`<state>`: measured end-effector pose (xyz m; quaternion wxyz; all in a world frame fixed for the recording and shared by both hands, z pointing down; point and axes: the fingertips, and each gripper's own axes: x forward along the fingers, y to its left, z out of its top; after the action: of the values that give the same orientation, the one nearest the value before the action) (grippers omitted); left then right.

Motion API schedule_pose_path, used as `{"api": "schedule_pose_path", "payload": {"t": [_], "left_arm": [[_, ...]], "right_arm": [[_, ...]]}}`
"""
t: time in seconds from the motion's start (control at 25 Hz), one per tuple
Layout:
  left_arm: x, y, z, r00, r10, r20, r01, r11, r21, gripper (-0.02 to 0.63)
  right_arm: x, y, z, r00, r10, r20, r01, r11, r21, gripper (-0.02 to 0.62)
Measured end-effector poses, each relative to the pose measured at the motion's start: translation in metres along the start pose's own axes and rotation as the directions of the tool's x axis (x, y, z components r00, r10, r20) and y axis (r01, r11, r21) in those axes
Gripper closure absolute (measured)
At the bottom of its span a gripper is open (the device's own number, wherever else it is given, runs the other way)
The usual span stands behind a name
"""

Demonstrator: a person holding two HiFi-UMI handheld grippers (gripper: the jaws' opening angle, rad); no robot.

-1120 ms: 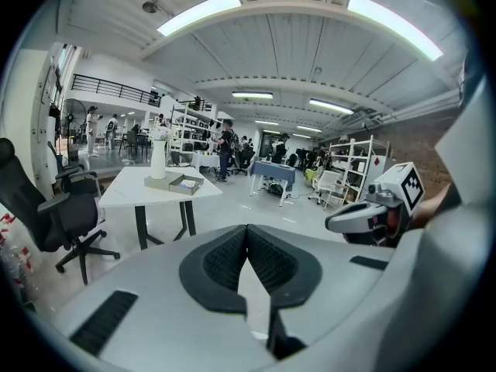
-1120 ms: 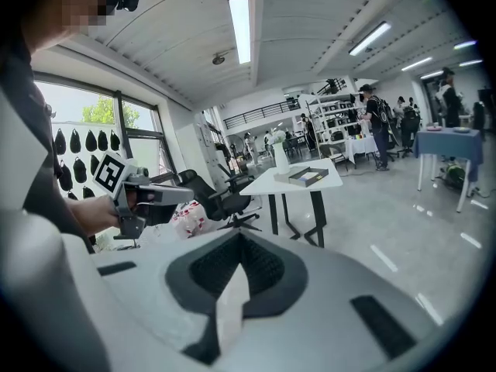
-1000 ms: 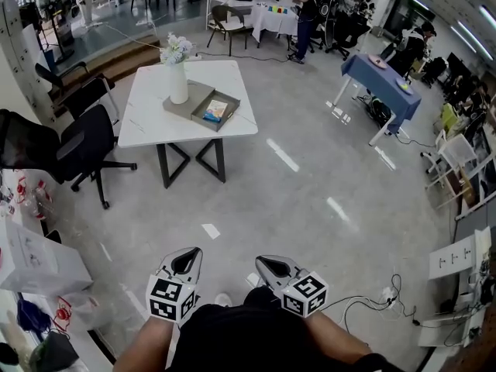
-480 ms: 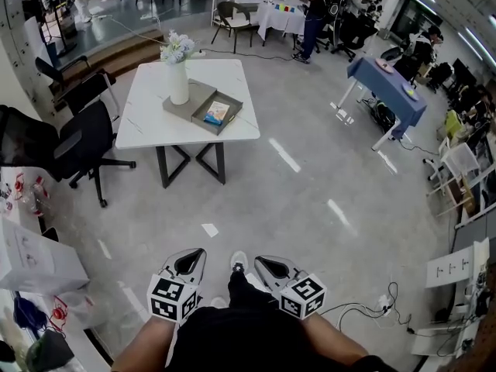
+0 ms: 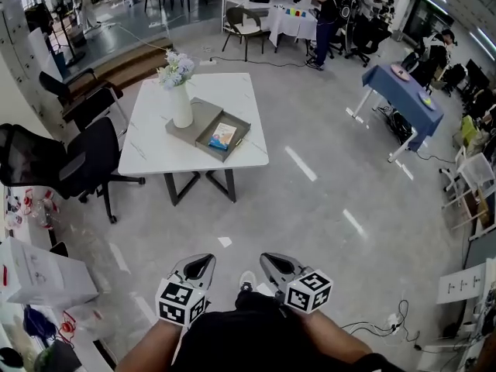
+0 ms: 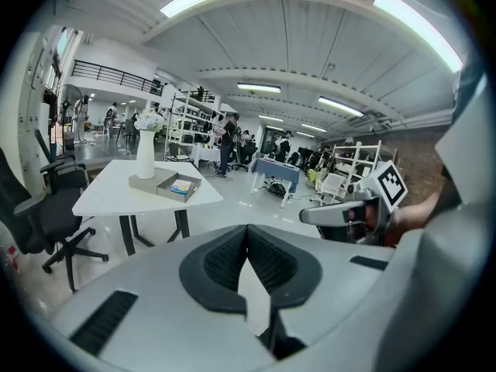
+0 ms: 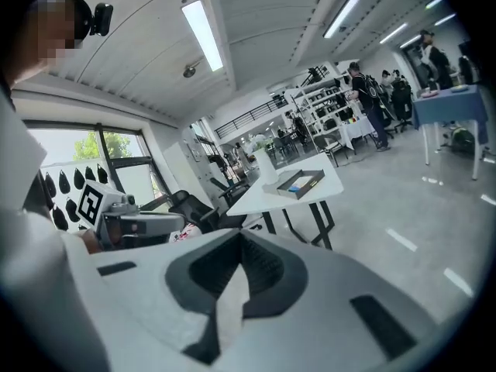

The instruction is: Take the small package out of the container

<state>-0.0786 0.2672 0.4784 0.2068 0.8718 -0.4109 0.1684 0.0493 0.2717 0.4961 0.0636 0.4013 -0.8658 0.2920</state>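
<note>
Near, left claw and right claw closed tight, holding nothing; small package lies in container on far tabletop.

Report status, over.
Left gripper and right gripper shut, empty. Small package lies in container on table, well out of reach. Black chair stands left of table, off the line.

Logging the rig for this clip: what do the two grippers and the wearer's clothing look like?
The left gripper and right gripper have light grey shells with black ribbed pads. Each carries a white cube printed with black square markers. No cables show. The person wears black clothing.
</note>
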Motion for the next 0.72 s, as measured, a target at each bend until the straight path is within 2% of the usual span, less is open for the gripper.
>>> {"api": "schedule_pose_path", "payload": {"t": [0.32, 0.48, 0.72], "left_arm": [[0.053, 0.029, 0.066, 0.997, 0.075, 0.036, -0.074, 0.997, -0.011, 0.604], [0.083, 0.031, 0.077, 0.995, 0.096, 0.031, -0.096, 0.995, -0.011, 0.604], [0.108, 0.033, 0.082, 0.993, 0.117, 0.01, -0.117, 0.993, -0.008, 0.604]], "right_arm": [[0.04, -0.039, 0.069, 0.996, 0.086, -0.015, -0.087, 0.992, -0.093, 0.594], [0.054, -0.059, 0.08, 0.992, 0.119, -0.036, -0.123, 0.983, -0.135, 0.594], [0.062, -0.082, 0.084, 0.989, 0.134, -0.059, -0.14, 0.982, -0.125, 0.594]]}}
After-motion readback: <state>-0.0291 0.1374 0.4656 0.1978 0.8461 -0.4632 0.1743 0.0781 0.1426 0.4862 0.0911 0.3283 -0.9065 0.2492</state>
